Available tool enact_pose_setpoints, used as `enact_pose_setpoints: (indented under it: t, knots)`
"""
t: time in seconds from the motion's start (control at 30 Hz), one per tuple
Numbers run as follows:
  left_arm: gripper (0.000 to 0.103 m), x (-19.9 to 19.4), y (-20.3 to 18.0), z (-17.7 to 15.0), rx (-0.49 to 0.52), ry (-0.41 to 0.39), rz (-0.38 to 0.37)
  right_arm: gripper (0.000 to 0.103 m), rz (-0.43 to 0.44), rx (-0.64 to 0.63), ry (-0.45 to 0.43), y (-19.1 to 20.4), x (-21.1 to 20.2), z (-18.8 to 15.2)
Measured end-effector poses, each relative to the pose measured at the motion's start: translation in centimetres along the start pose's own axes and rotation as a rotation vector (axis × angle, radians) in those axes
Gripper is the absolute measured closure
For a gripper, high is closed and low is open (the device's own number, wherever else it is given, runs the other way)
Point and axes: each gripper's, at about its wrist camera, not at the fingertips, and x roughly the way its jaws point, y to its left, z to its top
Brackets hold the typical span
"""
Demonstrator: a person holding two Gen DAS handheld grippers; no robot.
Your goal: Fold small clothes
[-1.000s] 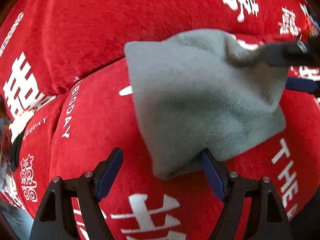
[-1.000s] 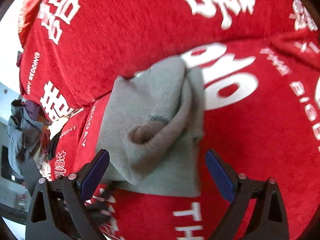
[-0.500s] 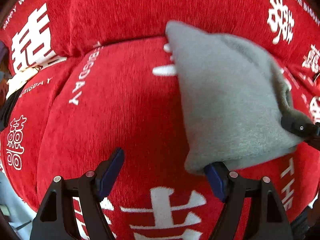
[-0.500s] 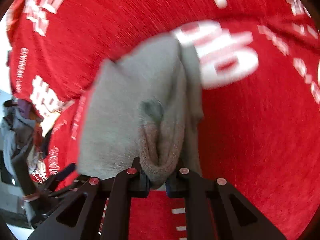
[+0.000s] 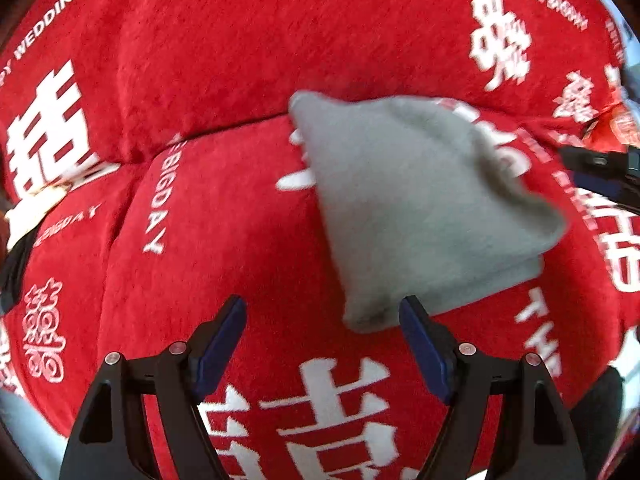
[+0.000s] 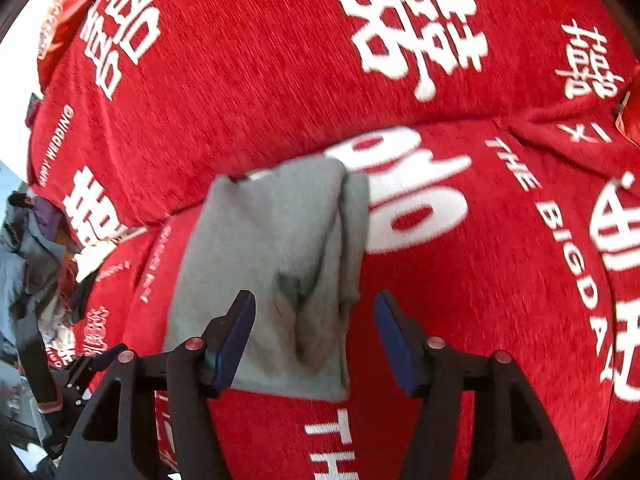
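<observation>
Grey cloth (image 6: 276, 264), folded, lies on the red cover (image 6: 480, 280) at centre frame of the right wrist view. The right gripper (image 6: 314, 336), clamped on the cloth's near fold half a second ago, has released it; its jaws are opening, with the fold lying loose between them. The left gripper (image 5: 322, 344) stands wide and empty, low in its frame. Judgement: this fold is placed.

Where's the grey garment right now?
The folded grey garment lies on the red cover, right of centre in the left wrist view, near the seat's back crease.
</observation>
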Motion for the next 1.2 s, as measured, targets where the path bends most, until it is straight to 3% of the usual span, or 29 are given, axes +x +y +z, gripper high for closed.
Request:
enact_pose_setpoints:
  t: [0.13, 0.27, 0.37, 0.43, 0.47, 0.5, 0.53, 0.57, 0.6, 0.63, 0.73, 0.77, 0.83, 0.87, 0.93, 1.0, 1.13, 1.2]
  knots:
    - [0.023, 0.4, 0.4, 2.9, -0.016, -0.027, 0.002, 0.037, -0.033, -0.025, 0.004, 0.4, 2.0, 2.4]
    - [0.023, 4.1, 1.0, 6.6, -0.091, 0.020, 0.020, 0.037, -0.034, -0.023, 0.119, 0.6, 8.2, 5.0]
    - [0.023, 6.7, 0.9, 8.4, -0.142, 0.058, -0.032, 0.038, -0.066, -0.038, 0.180, 0.7, 12.0, 6.4]
    - [0.023, 8.5, 0.9, 8.7, -0.150, 0.092, -0.029, 0.075, -0.059, -0.055, 0.216, 0.9, 13.8, 6.8]
    - [0.023, 9.4, 1.1, 8.6, -0.161, 0.114, -0.034, 0.077, -0.045, -0.052, 0.219, 0.8, 13.9, 7.0]
    - [0.023, 9.8, 1.4, 8.4, -0.177, 0.120, -0.055, 0.088, -0.028, -0.065, 0.193, 1.0, 13.2, 7.2]
    - [0.023, 9.8, 1.5, 8.1, -0.190, 0.114, -0.072, 0.088, -0.001, -0.085, 0.163, 1.3, 12.4, 7.3]
    - [0.015, 9.8, 1.8, 7.9, -0.201, 0.108, -0.074, 0.088, 0.029, -0.121, 0.097, 1.8, 10.7, 7.4]
    - [0.005, 9.9, 2.1, 7.6, -0.211, 0.101, -0.060, 0.088, 0.026, -0.138, 0.064, 1.9, 10.1, 7.4]
    - [0.002, 10.2, 2.4, 7.2, -0.223, 0.097, -0.053, 0.088, 0.010, -0.147, 0.045, 1.5, 9.9, 7.3]
    - [0.002, 10.8, 3.1, 6.8, -0.264, 0.126, -0.105, 0.090, -0.052, -0.064, 0.136, -1.8, 12.7, 6.7]
    - [0.002, 10.6, 3.1, 6.8, -0.269, 0.131, -0.099, 0.089, -0.010, 0.003, 0.164, -3.5, 13.5, 6.2]
    - [0.002, 9.6, 2.8, 7.1, -0.243, 0.117, -0.069, 0.071, 0.044, 0.097, 0.148, -5.1, 12.5, 6.1]
    - [0.002, 8.8, 2.4, 7.3, -0.219, 0.099, -0.054, 0.070, 0.048, 0.120, 0.135, -5.3, 11.3, 6.1]
    - [0.002, 7.5, 1.7, 7.7, -0.181, 0.061, -0.055, 0.070, 0.047, 0.069, 0.069, -4.2, 8.4, 5.7]
    - [0.002, 6.8, 0.9, 8.0, -0.164, 0.039, -0.050, 0.070, 0.100, -0.025, 0.004, -2.0, 5.4, 4.8]
    - [0.002, 8.1, 0.7, 8.0, -0.196, 0.081, -0.042, 0.068, 0.245, -0.223, 0.073, 3.2, 4.5, 2.4]
    - [0.002, 9.1, 1.2, 7.5, -0.219, 0.111, -0.022, 0.065, 0.185, -0.272, 0.110, 3.6, 5.9, 1.5]
